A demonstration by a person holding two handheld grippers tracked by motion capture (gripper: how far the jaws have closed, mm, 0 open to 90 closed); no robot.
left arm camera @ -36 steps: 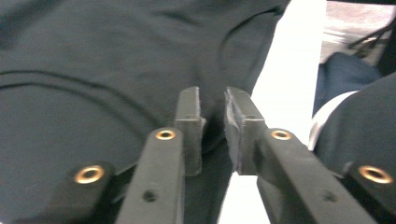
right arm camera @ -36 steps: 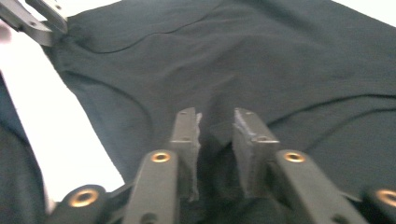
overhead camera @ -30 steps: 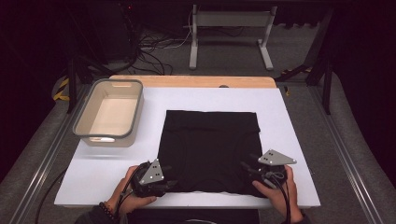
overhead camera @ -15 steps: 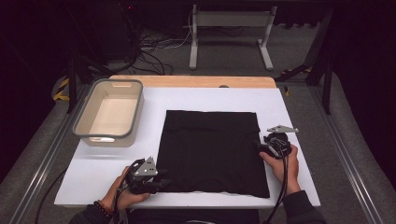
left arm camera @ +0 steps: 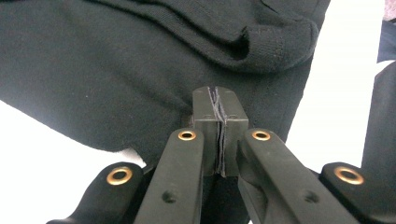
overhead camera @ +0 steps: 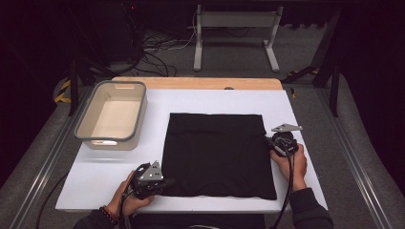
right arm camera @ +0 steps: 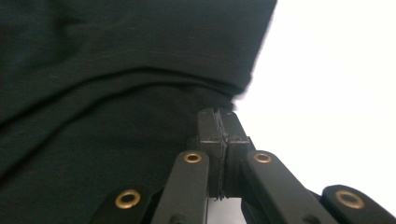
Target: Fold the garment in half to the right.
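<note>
Two pinches set: my left gripper [overhead camera: 165, 182] and right gripper [overhead camera: 270, 141] have just closed on the black cloth [overhead camera: 217, 155], which lies between them, left on its near corner, right farther up the opposite edge.

The left gripper [left arm camera: 218, 112] has just closed its jaws, and they meet with what looks like a thin edge of the black cloth [left arm camera: 116, 70] pinched between them; a rolled fold lies just beyond, on the white table [left arm camera: 336, 93]

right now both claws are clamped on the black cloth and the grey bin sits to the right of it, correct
Not quite. The grey bin sits to the left of the black cloth, as the high view shows. The rest holds: the left claw and the right claw are both clamped on the cloth's edge.
</note>
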